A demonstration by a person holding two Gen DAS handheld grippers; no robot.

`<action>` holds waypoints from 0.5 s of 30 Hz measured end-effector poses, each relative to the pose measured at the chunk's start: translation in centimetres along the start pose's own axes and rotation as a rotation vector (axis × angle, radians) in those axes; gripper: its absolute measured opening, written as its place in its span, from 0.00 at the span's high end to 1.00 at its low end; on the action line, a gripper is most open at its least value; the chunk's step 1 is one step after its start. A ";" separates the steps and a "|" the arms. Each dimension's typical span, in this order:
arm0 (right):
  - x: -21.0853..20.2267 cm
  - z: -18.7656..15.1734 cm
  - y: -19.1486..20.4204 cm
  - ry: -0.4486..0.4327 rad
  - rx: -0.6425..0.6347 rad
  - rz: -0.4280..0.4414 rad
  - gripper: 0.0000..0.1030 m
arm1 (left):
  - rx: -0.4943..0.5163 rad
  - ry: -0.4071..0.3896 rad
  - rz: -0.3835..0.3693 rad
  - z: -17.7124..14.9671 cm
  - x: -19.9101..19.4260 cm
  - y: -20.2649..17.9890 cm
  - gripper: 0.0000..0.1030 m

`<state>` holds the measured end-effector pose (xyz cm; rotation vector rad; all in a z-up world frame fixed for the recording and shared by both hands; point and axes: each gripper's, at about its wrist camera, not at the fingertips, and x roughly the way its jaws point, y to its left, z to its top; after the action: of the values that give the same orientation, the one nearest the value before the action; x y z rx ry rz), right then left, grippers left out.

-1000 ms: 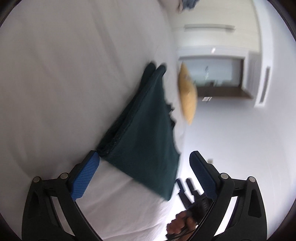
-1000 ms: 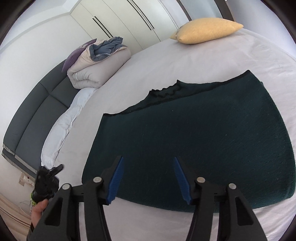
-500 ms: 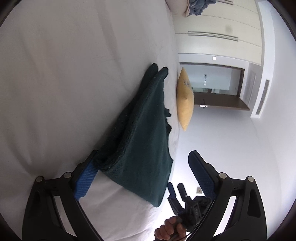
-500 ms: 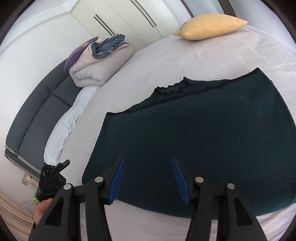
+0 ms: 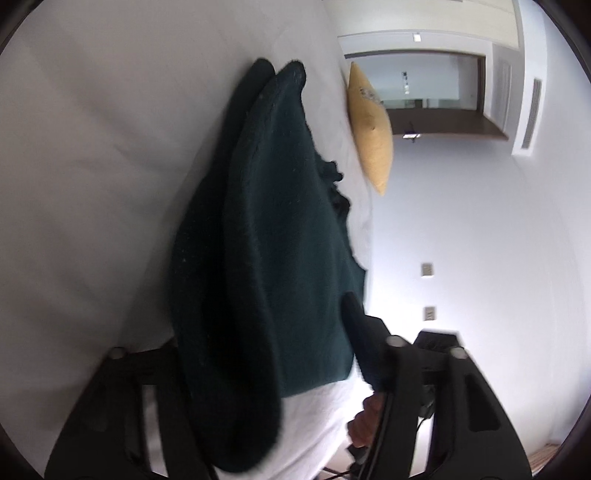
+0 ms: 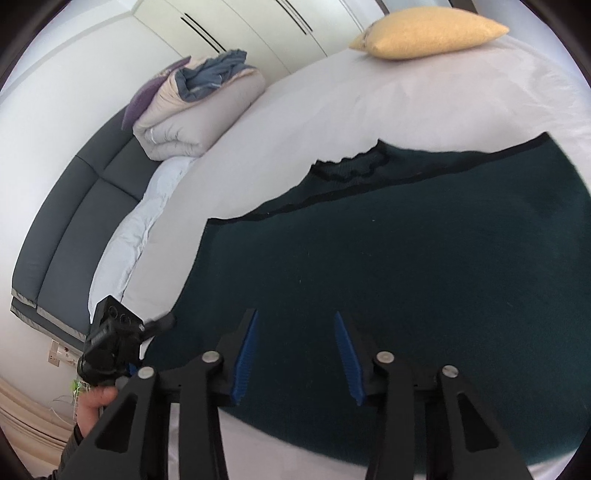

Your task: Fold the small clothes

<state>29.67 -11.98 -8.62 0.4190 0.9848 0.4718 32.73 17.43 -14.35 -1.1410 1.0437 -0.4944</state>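
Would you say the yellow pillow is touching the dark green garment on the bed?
Apart. The right wrist view shows bare white sheet between the yellow pillow and the dark green garment.

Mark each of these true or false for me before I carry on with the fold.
1. The dark green garment lies on the white bed. True.
2. A red pillow sits at the far end of the bed. False: the pillow is yellow.
3. The left gripper has the garment's corner between its jaws. True; they are closing on it.
4. The right gripper is over bare sheet, clear of the garment. False: its jaws, closing, sit over the garment's near edge.
5. A folded duvet rests at the side of the bed, against the dark headboard. True.
6. The garment hangs fully in the air. False: it rests on the bed.
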 end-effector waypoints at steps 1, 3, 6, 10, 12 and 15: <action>0.6 0.3 -0.1 0.009 0.003 -0.003 0.63 | 0.029 0.000 0.028 -0.2 0.4 -0.3 0.58; 1.9 1.0 -0.4 0.031 0.017 -0.009 0.66 | 0.067 -0.002 0.062 -0.6 0.7 -0.6 0.68; 3.9 1.5 -1.3 0.083 0.042 -0.047 0.68 | 0.101 -0.017 0.084 -0.8 0.6 -0.3 0.77; 5.4 1.5 -3.1 0.098 0.083 -0.067 0.91 | 0.155 -0.054 0.100 -1.3 -0.1 -0.6 0.92; 5.4 1.2 -3.6 0.085 0.094 -0.048 0.96 | 0.207 -0.073 0.118 -1.5 -0.3 -1.9 0.92; 5.0 0.8 -4.2 0.064 0.093 -0.012 0.99 | 0.277 -0.087 0.156 -1.6 -0.1 -4.4 0.92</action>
<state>33.50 -12.74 -13.97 0.4841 1.0739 0.4319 32.06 15.01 -10.43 -0.8225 0.9472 -0.4462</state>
